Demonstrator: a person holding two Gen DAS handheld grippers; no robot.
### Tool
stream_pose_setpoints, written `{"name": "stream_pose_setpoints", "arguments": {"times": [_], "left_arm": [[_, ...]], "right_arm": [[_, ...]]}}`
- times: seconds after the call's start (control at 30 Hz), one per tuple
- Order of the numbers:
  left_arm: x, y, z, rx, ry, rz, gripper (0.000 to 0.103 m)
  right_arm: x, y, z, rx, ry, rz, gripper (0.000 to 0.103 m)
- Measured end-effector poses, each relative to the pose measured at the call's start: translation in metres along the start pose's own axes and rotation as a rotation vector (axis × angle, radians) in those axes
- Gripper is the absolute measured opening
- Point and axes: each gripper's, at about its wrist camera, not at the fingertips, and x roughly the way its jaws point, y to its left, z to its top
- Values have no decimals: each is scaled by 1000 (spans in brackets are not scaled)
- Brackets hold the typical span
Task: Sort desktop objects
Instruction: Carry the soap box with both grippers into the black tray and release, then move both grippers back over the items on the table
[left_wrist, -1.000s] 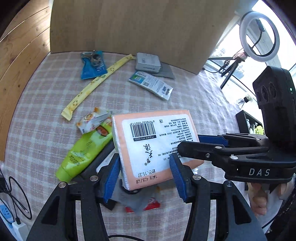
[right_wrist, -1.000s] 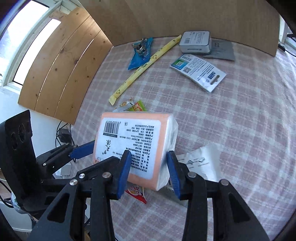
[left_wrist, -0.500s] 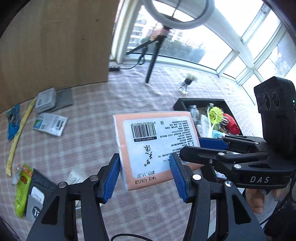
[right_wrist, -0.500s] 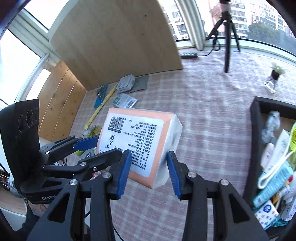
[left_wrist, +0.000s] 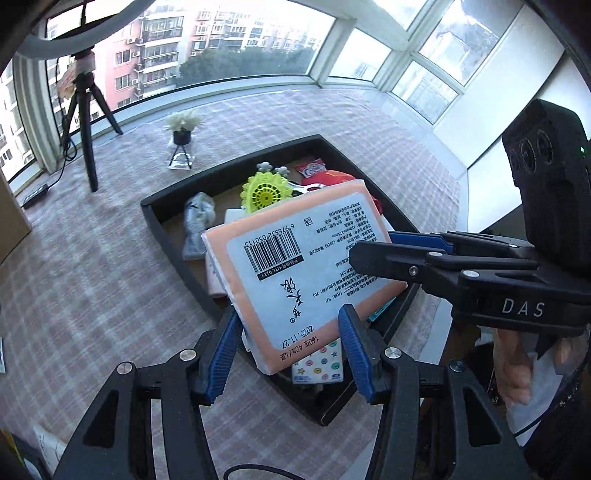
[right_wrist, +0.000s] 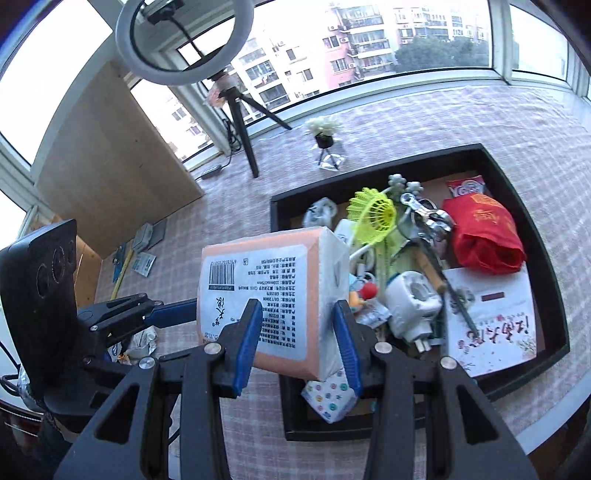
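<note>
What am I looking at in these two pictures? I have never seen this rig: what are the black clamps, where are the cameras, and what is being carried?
There is no robot here. A person holds a hand-held gripper in each hand, each with a fisheye camera looking along its two blue-padded fingers. One picture comes from the left gripper, the other from the right gripper, and each view also shows the other tool. Both are clamped on the same orange-and-white tissue pack, one at each end, holding it above a black tray. The tray sits on a checked tablecloth and already holds a red pouch, a yellow plastic shuttlecock, a white plug adapter and a printed card.
</note>
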Motion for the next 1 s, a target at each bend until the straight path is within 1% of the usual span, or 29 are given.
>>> {"name": "stream_pose_setpoints", "arguments": {"times": [0.07, 0.1, 0.13, 0.17, 0.23, 0.33, 0.43, 0.5, 0.63, 0.77, 0.87, 1.0], "left_arm": [[9, -16, 8, 34, 12, -14, 51], [12, -22, 10, 54, 15, 0, 51], [15, -26, 11, 69, 16, 31, 51], [16, -27, 12, 70, 13, 47, 51], [13, -22, 11, 52, 14, 26, 51], [4, -10, 5, 16, 6, 40, 51], [-4, 4, -4, -31, 10, 38, 51], [-12, 12, -11, -51, -3, 50, 51], [-29, 32, -34, -92, -22, 78, 51], [-47, 66, -62, -156, -30, 138, 51], [-64, 99, -89, -215, -33, 207, 51], [-89, 150, -132, -344, -34, 288, 51]], "right_arm": [[-9, -20, 3, 36, -16, -20, 40], [-14, -28, 4, 47, -20, -27, 40], [-19, -36, 6, 59, -30, -39, 40], [-25, -42, 7, 74, -48, -68, 40], [-35, -51, 9, 87, -78, -111, 40], [-42, -53, 11, 95, -94, -105, 41], [-40, -39, 13, 58, -95, -94, 42], [-35, -27, 13, 32, -85, -76, 46], [-16, 0, 9, -16, -48, -47, 47], [1, 30, 8, -77, -13, -6, 47], [16, 56, 4, -137, 25, 26, 47], [37, 94, -3, -220, 78, 71, 47]]}}
